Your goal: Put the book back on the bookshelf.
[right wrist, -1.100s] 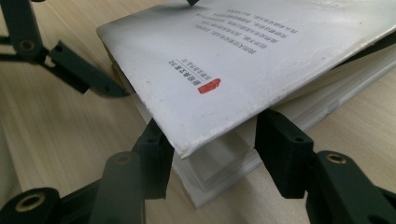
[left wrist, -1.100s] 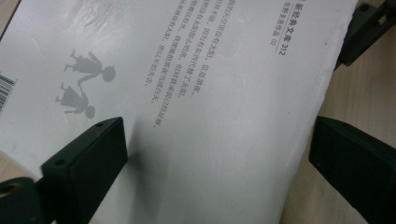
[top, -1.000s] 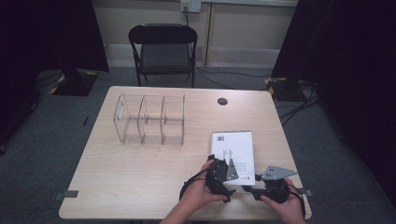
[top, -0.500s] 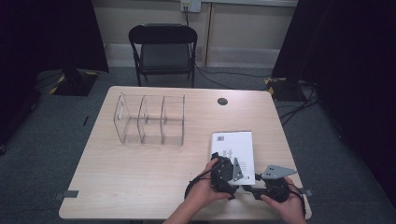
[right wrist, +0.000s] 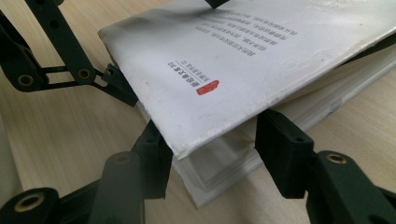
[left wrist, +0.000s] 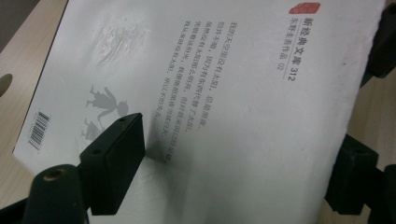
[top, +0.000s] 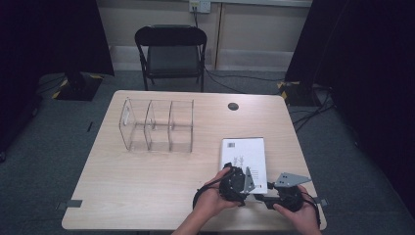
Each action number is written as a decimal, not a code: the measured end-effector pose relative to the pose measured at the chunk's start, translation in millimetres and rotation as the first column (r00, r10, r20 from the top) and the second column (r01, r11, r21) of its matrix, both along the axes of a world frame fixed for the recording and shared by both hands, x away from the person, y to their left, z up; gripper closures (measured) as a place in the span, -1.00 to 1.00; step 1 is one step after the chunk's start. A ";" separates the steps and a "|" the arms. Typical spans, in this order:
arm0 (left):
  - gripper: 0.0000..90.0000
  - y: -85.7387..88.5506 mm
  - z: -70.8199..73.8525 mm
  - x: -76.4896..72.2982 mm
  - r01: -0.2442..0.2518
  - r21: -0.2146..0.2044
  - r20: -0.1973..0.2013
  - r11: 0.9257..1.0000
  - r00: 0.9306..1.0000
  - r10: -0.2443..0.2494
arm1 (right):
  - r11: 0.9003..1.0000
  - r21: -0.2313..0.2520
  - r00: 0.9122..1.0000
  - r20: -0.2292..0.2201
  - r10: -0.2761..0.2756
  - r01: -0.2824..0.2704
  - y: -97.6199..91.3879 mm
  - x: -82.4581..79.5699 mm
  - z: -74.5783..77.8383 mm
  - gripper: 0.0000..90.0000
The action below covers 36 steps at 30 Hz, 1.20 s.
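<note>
The big counter [top: 147,205] is made of light wood. A black chair [top: 171,58] stands at its far side. On the far left part of the counter stands a clear rack [top: 156,127] with three open slots, and nothing is in them.

The white book [top: 247,152] lies flat on the near right part of the counter, well apart from the rack. It has not moved since a second ago.

The left tongs [top: 241,172] have slid a tiny bit to the right, over the near edge of the book. The right tongs [right wrist: 215,140] have hardly moved and sit at the book's near right corner. So I think the job is still at the start: getting a good hold on the book. It is not picked up yet.

The left tongs are wide open. One jaw rests on top of the cover [right wrist: 243,60], and the other is down by the book's edge, lower than the cover. They do not squeeze it yet.

The right tongs are wide open too and hold nothing. Their jaws stand on each side of the corner, just under the cover. The cover is lifted a little off the pages [right wrist: 224,163] there.
</note>
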<state>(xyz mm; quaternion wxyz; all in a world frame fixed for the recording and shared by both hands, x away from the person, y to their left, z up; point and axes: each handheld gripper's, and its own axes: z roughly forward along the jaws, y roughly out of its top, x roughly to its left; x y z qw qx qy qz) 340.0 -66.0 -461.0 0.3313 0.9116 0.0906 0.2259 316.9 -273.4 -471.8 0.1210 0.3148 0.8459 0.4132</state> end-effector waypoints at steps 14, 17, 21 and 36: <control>-0.48 1.2 5.3 0.0 0.016 0.012 -0.021 1.000 1.000 -0.016 | 0.999 -0.040 1.000 0.009 -0.004 0.005 -7.6 -5.3 -5.9 0.02; -0.48 1.6 5.9 0.6 0.019 0.013 -0.019 1.000 1.000 -0.019 | 0.999 -0.031 1.000 0.017 -0.016 0.017 -11.1 -5.5 -4.0 0.01; -0.47 1.7 6.9 0.3 0.020 0.021 -0.025 1.000 1.000 -0.019 | 0.998 -0.035 0.999 0.023 -0.042 0.043 -13.2 -2.1 -4.1 0.01; -0.66 2.5 7.6 1.9 0.017 -0.035 -0.062 0.999 0.998 -0.019 | 0.998 -0.008 0.997 0.045 -0.067 0.067 -9.8 5.6 -2.7 0.02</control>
